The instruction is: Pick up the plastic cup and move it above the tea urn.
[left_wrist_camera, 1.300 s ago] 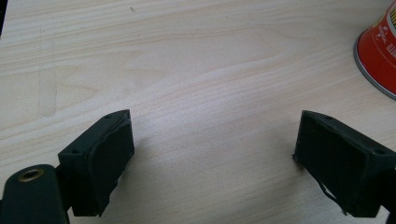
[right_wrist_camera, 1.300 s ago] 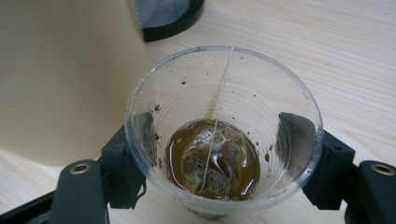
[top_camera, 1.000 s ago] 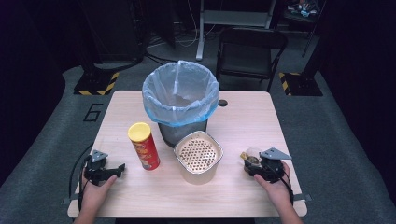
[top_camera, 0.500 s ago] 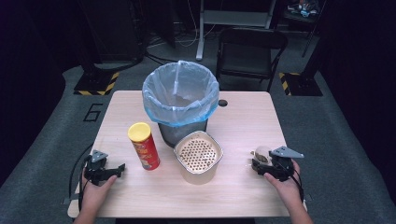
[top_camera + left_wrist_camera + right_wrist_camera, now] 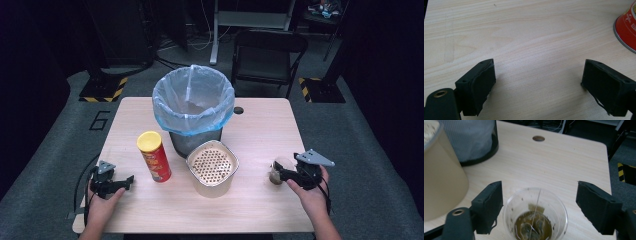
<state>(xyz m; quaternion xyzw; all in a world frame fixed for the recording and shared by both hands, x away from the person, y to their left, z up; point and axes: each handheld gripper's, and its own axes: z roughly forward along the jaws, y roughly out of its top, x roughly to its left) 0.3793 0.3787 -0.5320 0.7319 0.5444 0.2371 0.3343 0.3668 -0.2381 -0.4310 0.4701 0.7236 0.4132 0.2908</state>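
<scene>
- One lined bin (image 5: pixel 193 107) stands at the far middle of the worktop (image 5: pixel 260 130); just near it sits one beige perforated container (image 5: pixel 212 167), with one red crisps can (image 5: pixel 154 156) upright to its left.
- One clear cup (image 5: pixel 535 216) holding a tea bag and brown liquid stands at the near right, between the spread fingers (image 5: pixel 488 207) of the right gripper (image 5: pixel 544 207), touching neither.
- The left gripper (image 5: pixel 537 86) rests at the near left, fingers (image 5: pixel 477 86) spread over bare wood, the can's base off to its right.
</scene>
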